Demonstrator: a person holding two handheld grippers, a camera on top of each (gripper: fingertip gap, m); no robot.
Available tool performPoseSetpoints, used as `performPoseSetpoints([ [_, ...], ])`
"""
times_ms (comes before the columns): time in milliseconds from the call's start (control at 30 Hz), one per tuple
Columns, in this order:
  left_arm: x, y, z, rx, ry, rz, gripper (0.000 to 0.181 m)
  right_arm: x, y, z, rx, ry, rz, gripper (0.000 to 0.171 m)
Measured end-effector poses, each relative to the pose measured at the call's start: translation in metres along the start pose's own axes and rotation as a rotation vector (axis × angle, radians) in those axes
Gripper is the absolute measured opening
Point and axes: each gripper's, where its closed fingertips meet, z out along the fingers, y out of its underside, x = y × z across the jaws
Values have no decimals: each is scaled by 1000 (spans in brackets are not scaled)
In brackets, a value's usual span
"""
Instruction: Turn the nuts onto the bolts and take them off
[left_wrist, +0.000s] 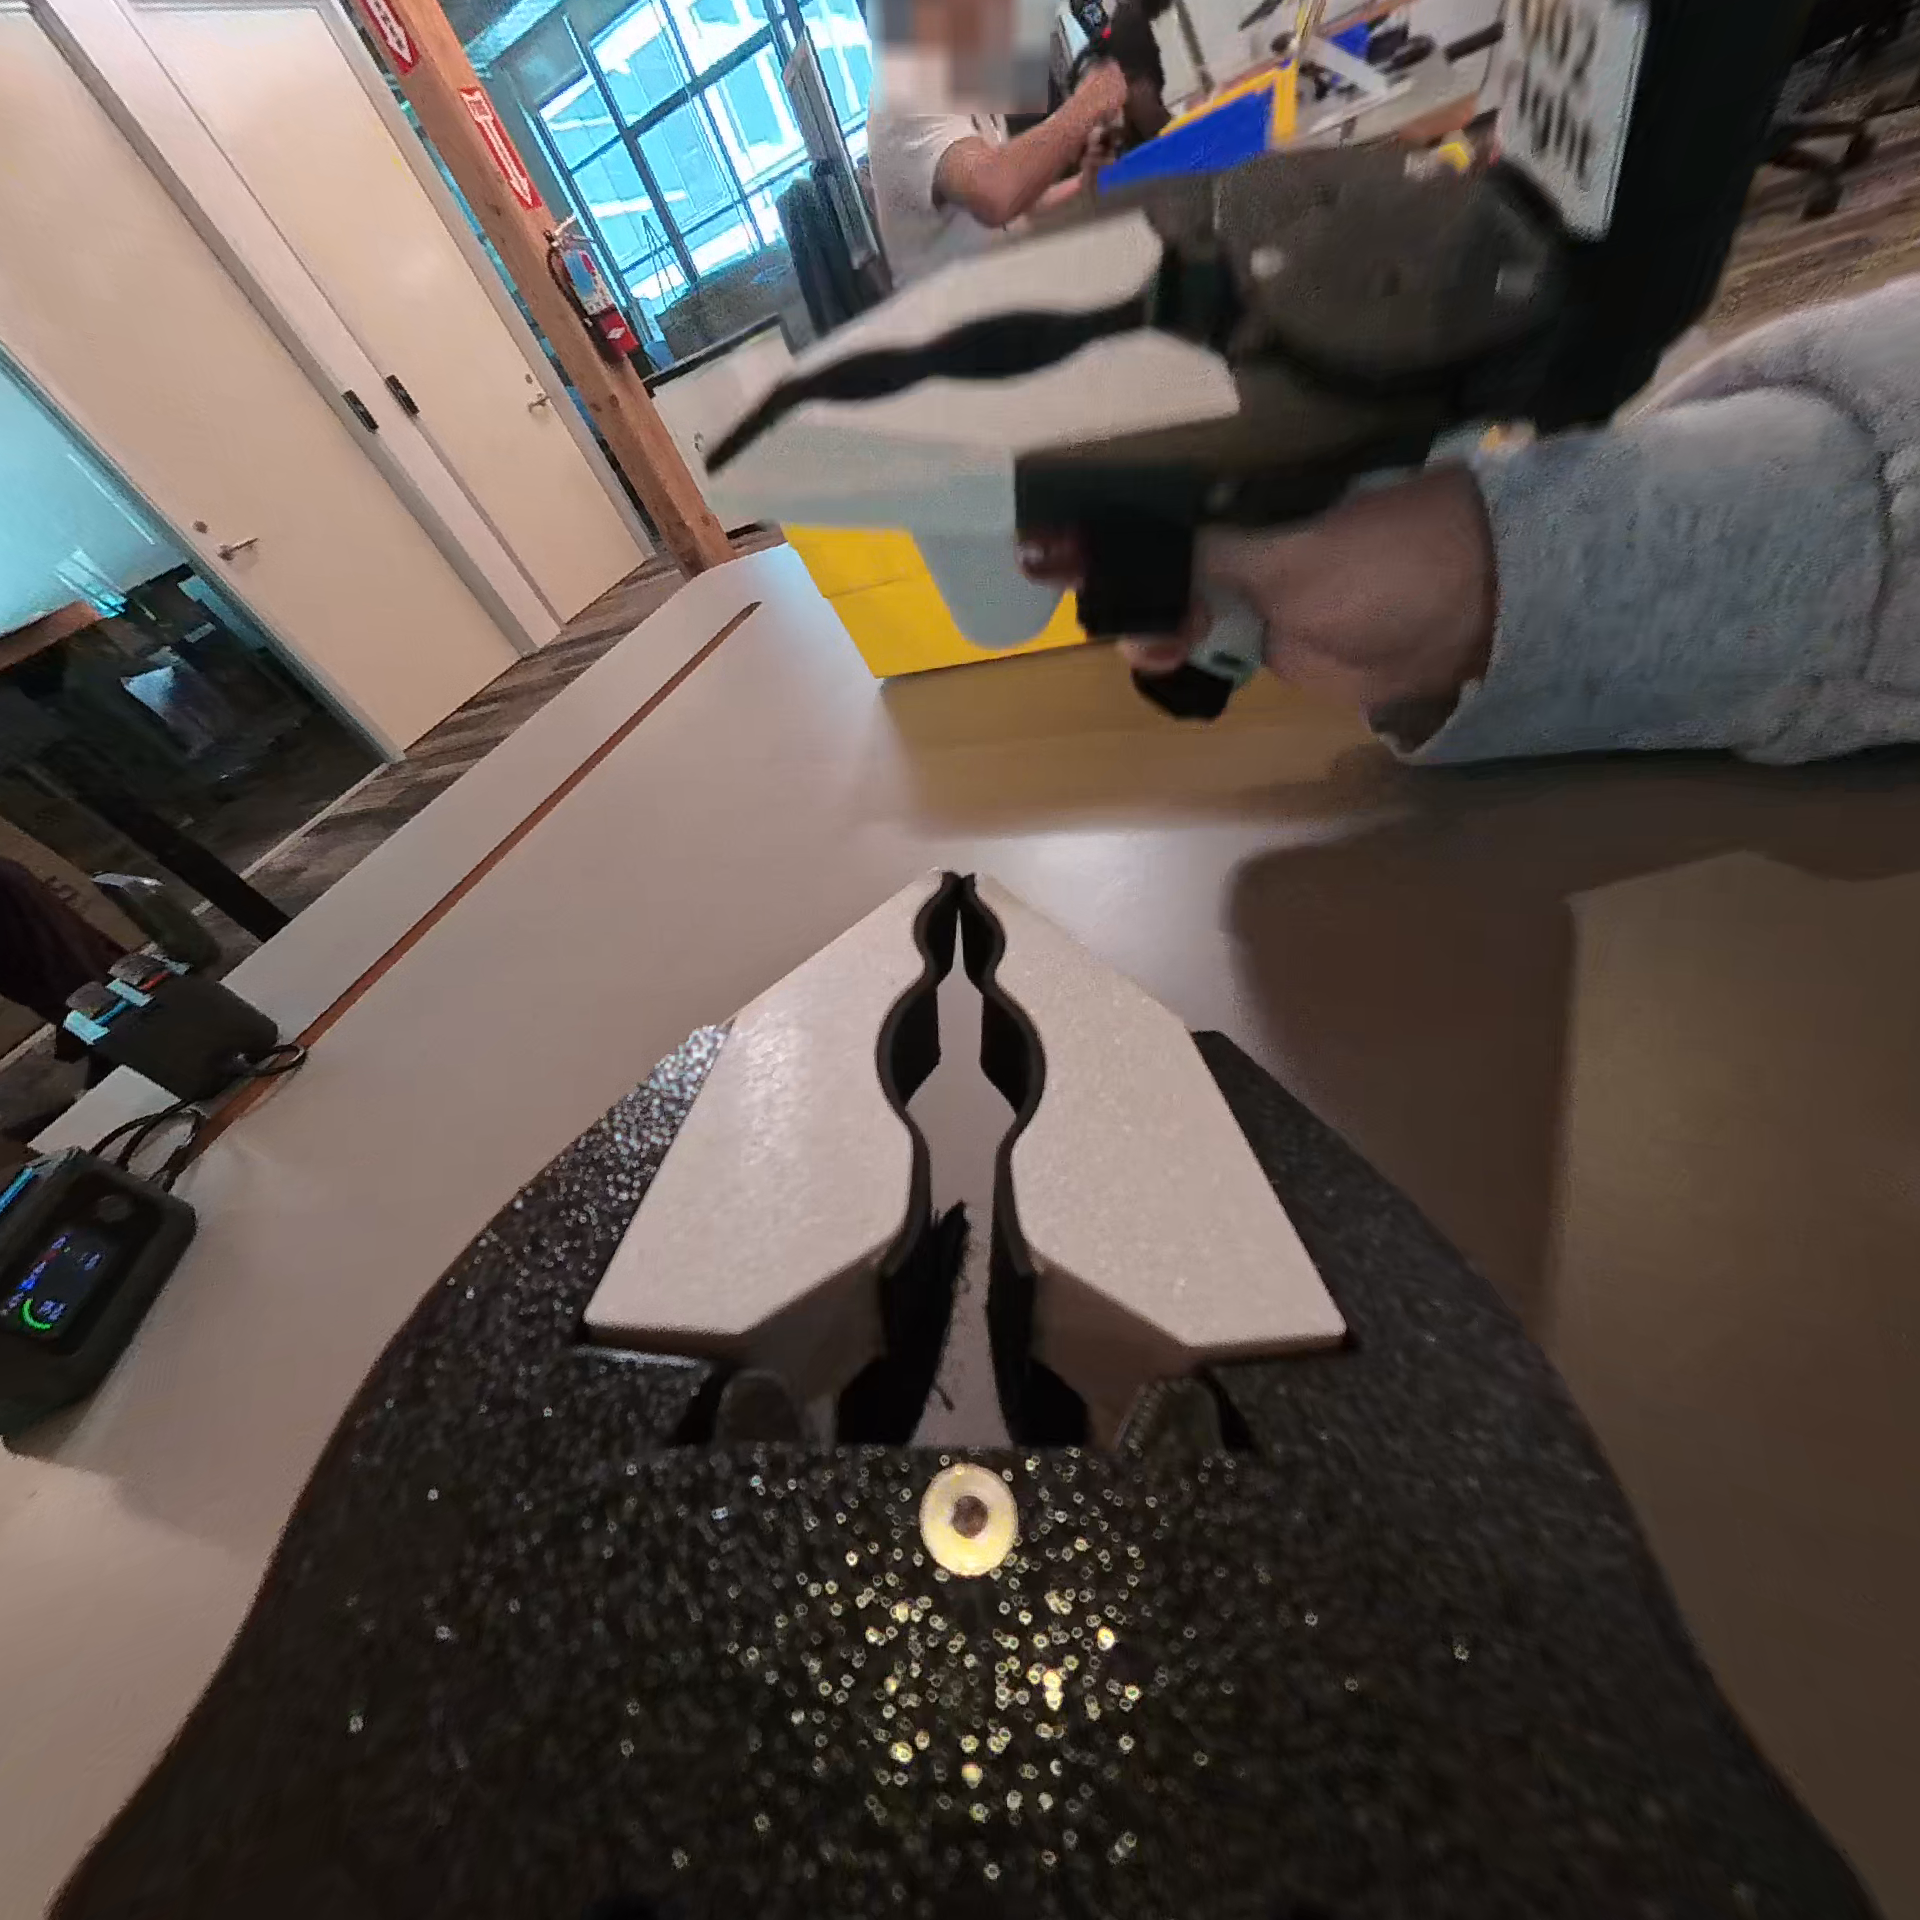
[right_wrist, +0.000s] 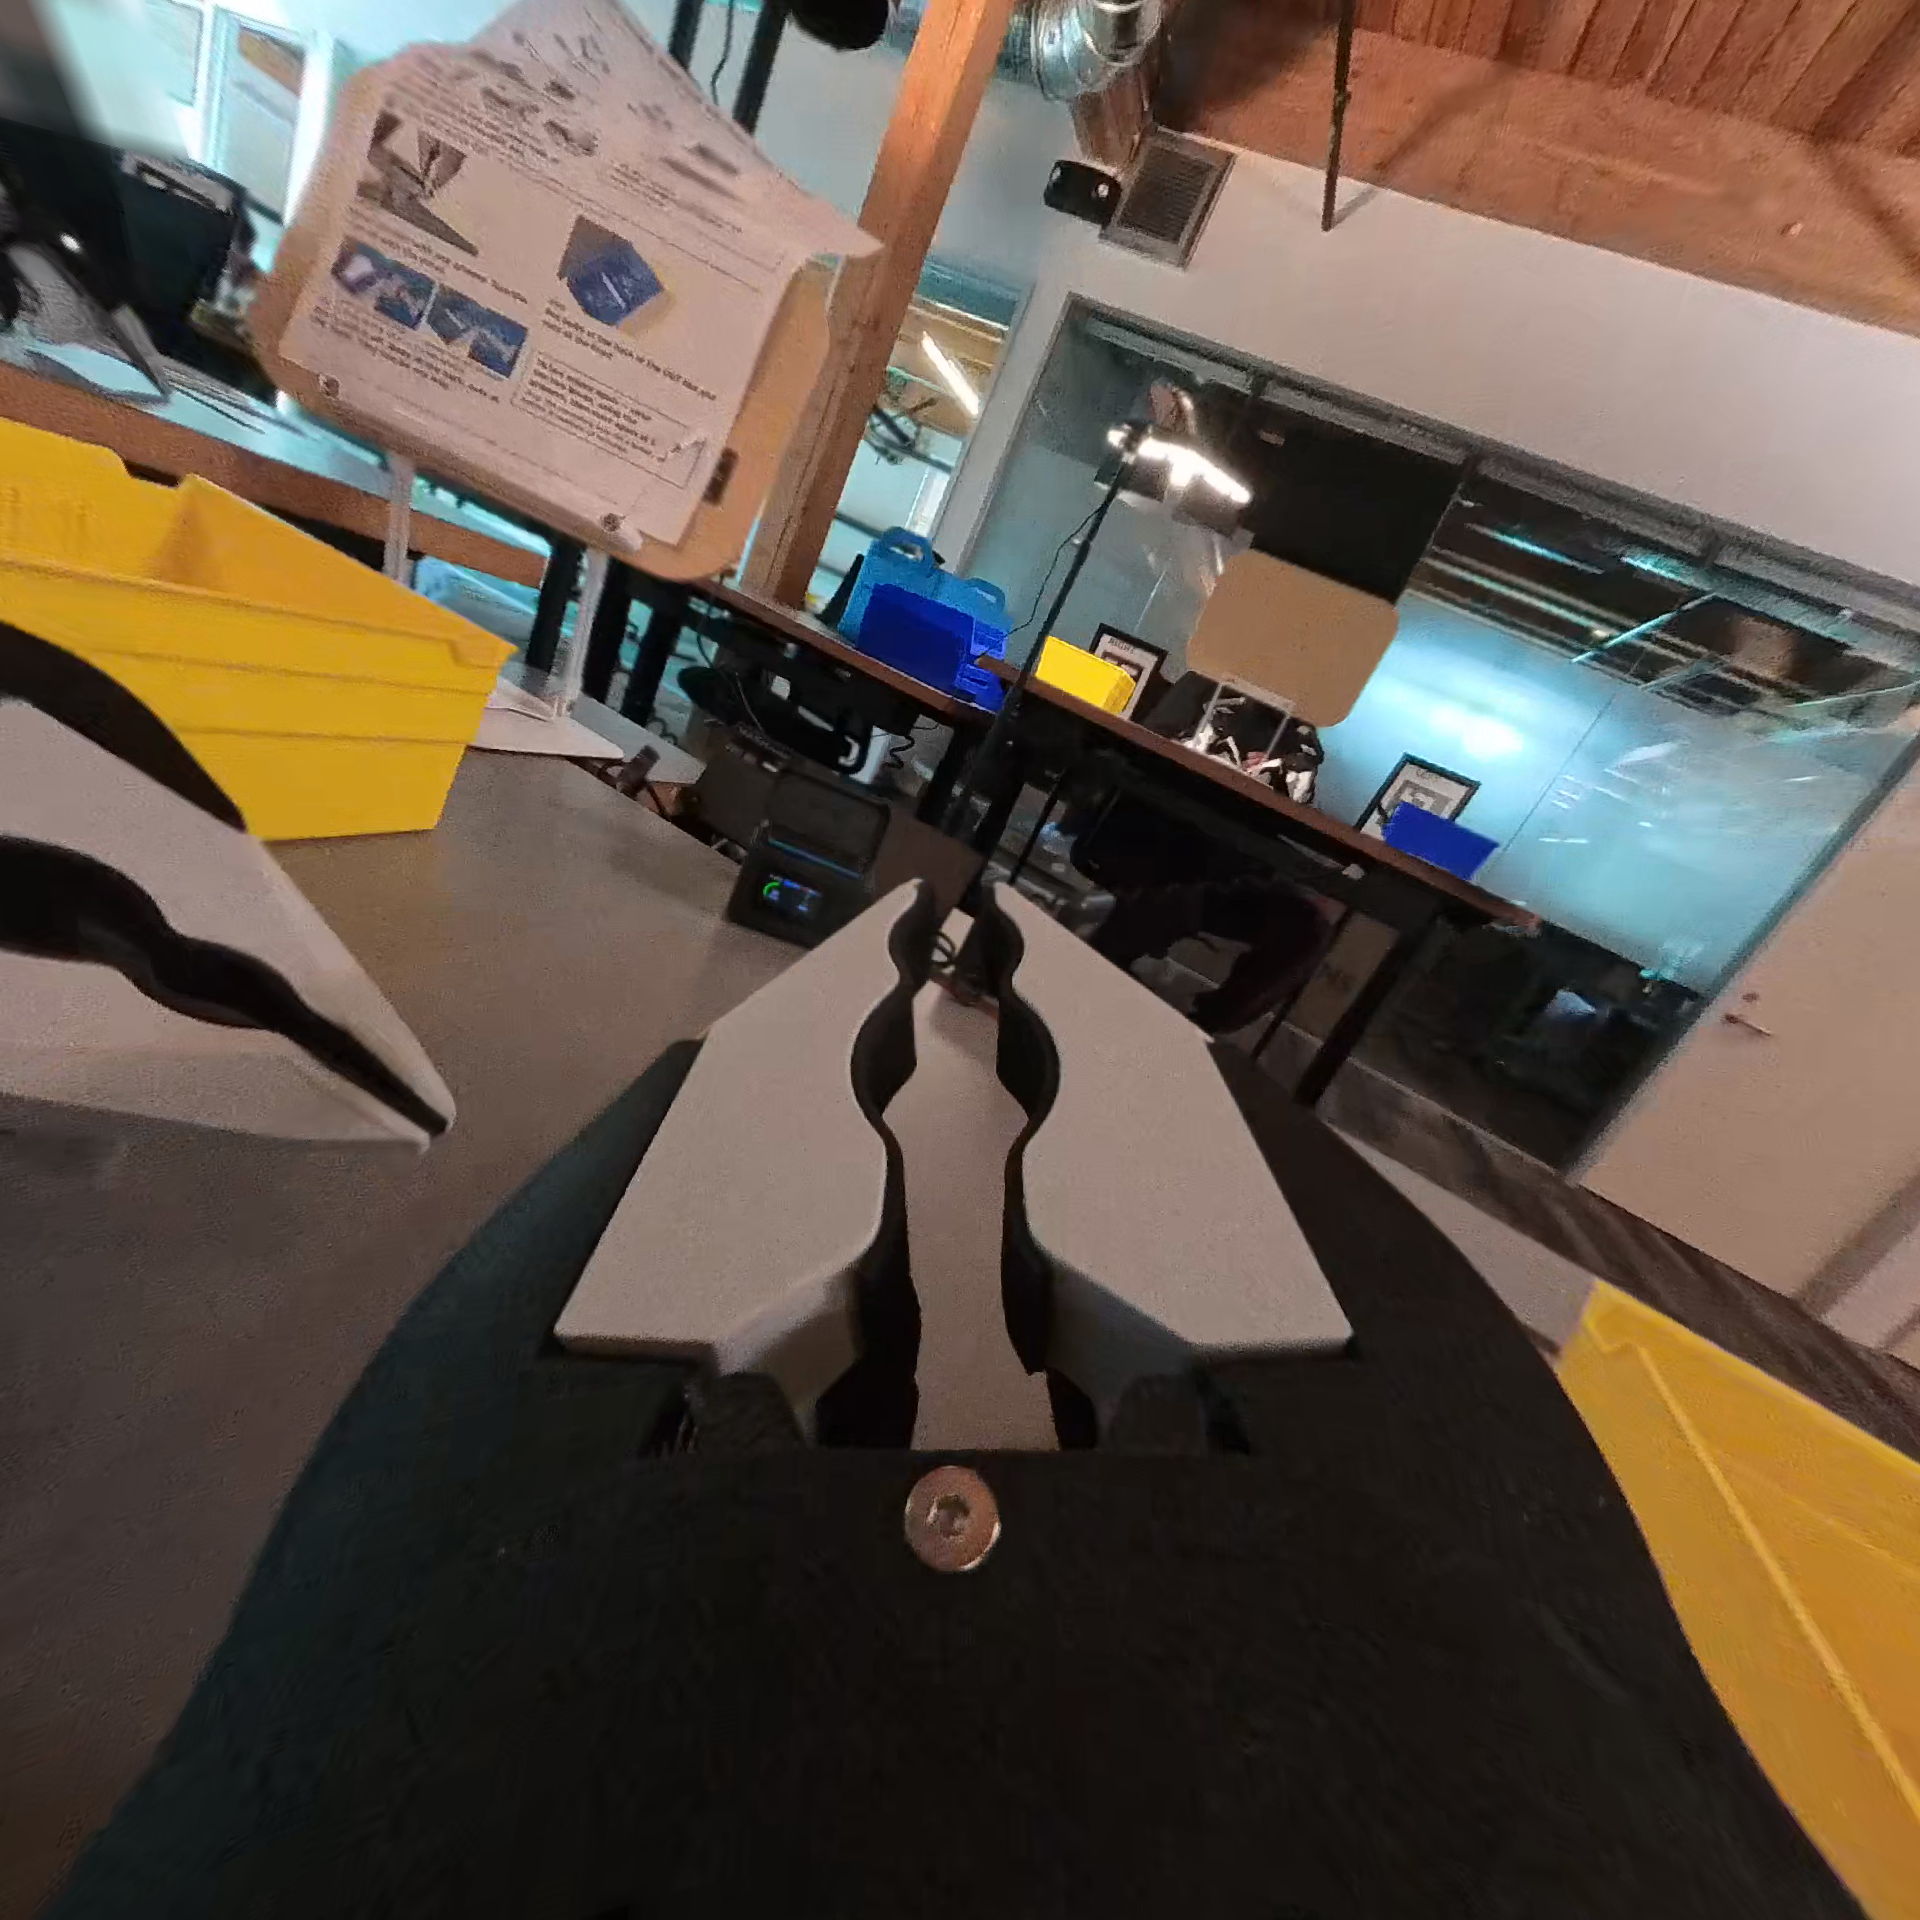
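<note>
No nut or bolt shows in either view. My left gripper is shut and empty, low over the grey table. It also shows at the left edge of the right wrist view, its tips together. My right gripper holds nothing, and its grey fingers stand a narrow gap apart. In the left wrist view the right gripper hangs above the table, up and to the right of my left one, held by a hand in a grey sleeve.
A yellow bin stands on the table at the back, also seen in the left wrist view. A second yellow bin is close at the right. A small black device with a screen sits near the table edge. A sheet on a stand rises behind the first bin. Spacing between my two grippers at the tips: around 11 cm.
</note>
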Motion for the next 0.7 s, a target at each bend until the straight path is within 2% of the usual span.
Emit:
performPoseSetpoints([
  [33,0,0,0,-4,-4,5,0,-2,7,1,8,22,-6,6],
  [133,0,1,0,-11,-8,22,0,3,20,-3,5,91,-22,1],
  [300,-8,-11,-7,-23,-72,82,0,-6,28,-4,-4,44,-57,0],
  [367,-20,-35,-21,27,-145,-24,19,-6,31,-4,-22,45,-69,0],
  [433,-32,-60,-46,75,-210,-170,41,-5,29,-6,-9,46,-54,0],
  [533,-56,-76,-101,78,-339,-305,46,-3,31,-6,-13,44,-22,0],
  [600,-84,-59,-147,-25,-505,-397,43,-4,32,-6,-12,33,-5,0],
  [700,-110,-1,-212,-288,-708,-586,42,-4,31,-6,-7,26,11,0],
])
